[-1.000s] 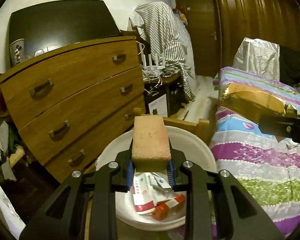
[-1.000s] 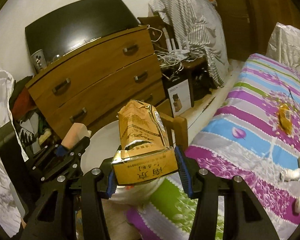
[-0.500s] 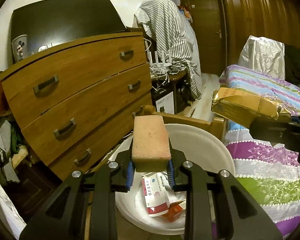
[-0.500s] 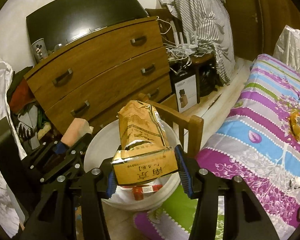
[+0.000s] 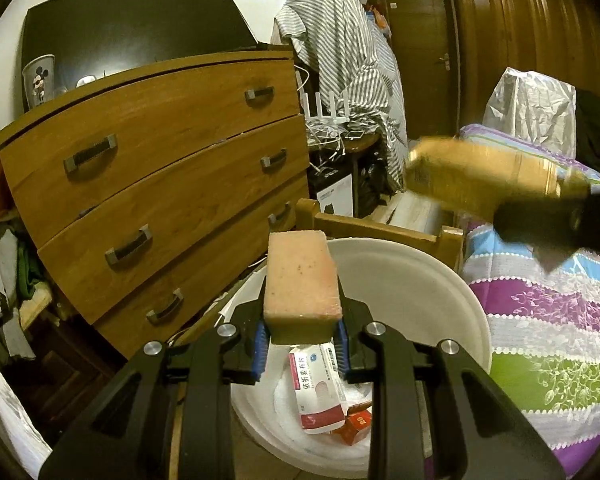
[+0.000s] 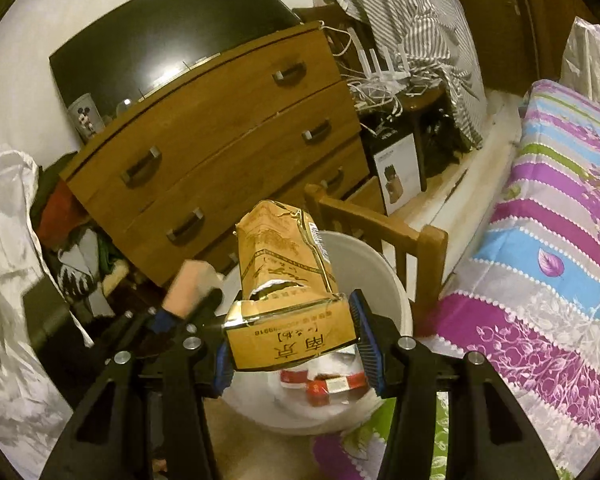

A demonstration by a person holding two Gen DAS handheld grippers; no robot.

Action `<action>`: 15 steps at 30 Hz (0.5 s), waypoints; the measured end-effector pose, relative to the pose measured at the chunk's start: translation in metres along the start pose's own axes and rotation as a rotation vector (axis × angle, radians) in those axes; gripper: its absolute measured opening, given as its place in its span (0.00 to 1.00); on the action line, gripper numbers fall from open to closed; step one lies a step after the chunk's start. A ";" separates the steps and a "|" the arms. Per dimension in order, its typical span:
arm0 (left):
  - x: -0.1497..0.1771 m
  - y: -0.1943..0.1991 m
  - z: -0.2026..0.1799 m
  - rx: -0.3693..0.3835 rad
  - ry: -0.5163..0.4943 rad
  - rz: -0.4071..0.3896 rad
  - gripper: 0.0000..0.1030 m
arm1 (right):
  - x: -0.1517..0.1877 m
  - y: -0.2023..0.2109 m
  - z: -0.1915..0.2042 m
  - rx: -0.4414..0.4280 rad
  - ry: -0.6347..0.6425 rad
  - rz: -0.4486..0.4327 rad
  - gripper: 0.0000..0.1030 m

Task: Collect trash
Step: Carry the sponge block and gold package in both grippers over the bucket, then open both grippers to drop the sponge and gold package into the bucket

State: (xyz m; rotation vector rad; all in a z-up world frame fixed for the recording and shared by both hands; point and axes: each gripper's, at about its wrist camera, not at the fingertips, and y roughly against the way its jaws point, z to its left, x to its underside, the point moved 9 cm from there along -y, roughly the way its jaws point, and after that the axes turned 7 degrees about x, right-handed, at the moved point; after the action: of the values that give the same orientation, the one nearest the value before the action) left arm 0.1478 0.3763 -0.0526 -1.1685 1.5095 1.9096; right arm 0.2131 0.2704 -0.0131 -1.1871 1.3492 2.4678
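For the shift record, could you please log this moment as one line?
left gripper: shut on pink block | right gripper: shut on torn carton | both over white bin | nothing released

**Printed text on the carton, the medicine box and a cup**

The torn yellow-brown carton (image 6: 288, 300) carries two large Chinese characters, 南京, seen upside down on its near flap, with a row of small print above them ending in the digits 9918; a barcode strip runs along its right edge. In the white bin (image 5: 452, 300), a white and red medicine box (image 5: 318, 390) bears Chinese characters, partly legible. A Mickey Mouse figure is printed on the cup (image 5: 39, 80) atop the dresser.
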 end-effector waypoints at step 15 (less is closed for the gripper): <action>0.001 -0.006 0.003 -0.001 -0.003 0.018 0.24 | 0.012 -0.012 -0.007 0.061 0.035 0.063 0.51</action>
State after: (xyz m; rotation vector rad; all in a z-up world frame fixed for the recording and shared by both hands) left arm 0.1506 0.3803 -0.0570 -1.1558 1.5227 1.9237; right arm 0.2144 0.2690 -0.0312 -1.1984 1.4824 2.4395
